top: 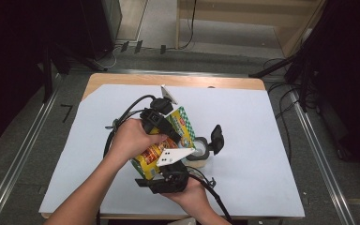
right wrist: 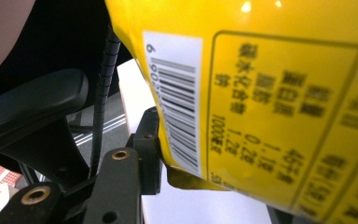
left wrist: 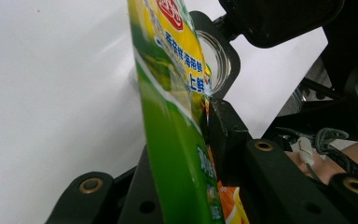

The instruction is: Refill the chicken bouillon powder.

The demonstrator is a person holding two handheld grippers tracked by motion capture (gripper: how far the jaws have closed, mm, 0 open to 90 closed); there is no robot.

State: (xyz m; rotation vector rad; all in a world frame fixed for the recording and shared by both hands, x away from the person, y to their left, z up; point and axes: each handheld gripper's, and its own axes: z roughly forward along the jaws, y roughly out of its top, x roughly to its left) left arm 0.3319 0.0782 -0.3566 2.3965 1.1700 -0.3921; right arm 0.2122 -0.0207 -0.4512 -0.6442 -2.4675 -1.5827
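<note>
A glossy yellow-and-green snack packet (top: pixel 161 150) stands on edge, lifted off the white surface (top: pixel 253 140); barcode and printed table on its yellow back; clamped at both ends.

Both forearms enter from bottom edge of high view, converging mid-frame. Left hand (top: pixel 130 137) wraps left tool (top: pixel 168 125), jaws clamped near their narrowest. Right hand (top: pixel 187 193) grips right tool (top: pixel 171 161) from below, jaws part-closed, one pad (right wrist: pixel 150 149) pressing. Hands just beside each other.
</note>
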